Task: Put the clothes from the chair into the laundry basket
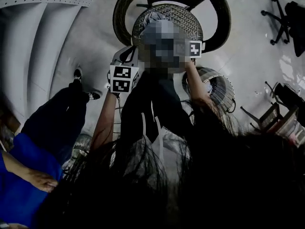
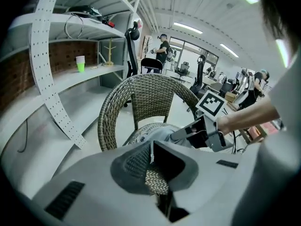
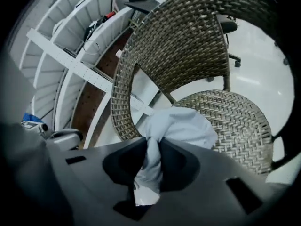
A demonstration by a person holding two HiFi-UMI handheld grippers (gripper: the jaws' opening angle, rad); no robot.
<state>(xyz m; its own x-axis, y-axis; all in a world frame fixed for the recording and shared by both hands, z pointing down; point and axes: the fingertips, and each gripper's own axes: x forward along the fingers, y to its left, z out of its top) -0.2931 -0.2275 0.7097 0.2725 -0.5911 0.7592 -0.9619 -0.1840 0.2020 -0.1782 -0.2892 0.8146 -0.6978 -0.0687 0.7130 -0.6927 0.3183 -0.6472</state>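
A pale grey-blue garment (image 3: 181,126) is bunched over the front of the wicker chair's seat (image 3: 235,117). My right gripper (image 3: 153,147) is shut on a fold of it, and cloth is squeezed between the pads and hangs below them. In the left gripper view that right gripper (image 2: 200,133) reaches in from the right onto the garment (image 2: 157,134). My left gripper (image 2: 152,149) hovers in front of the chair (image 2: 141,91); its fingertips meet with no cloth seen between them. From the head view, the garment (image 1: 152,20) lies on the chair; a round wire basket (image 1: 217,87) stands on the floor at right.
White perforated shelving (image 2: 51,74) runs along the left wall. A person in blue with dark trousers (image 1: 52,123) stands at the left. A black office chair (image 1: 286,18) and a folding stand (image 1: 279,113) sit at the right. Several people stand far back (image 2: 163,44).
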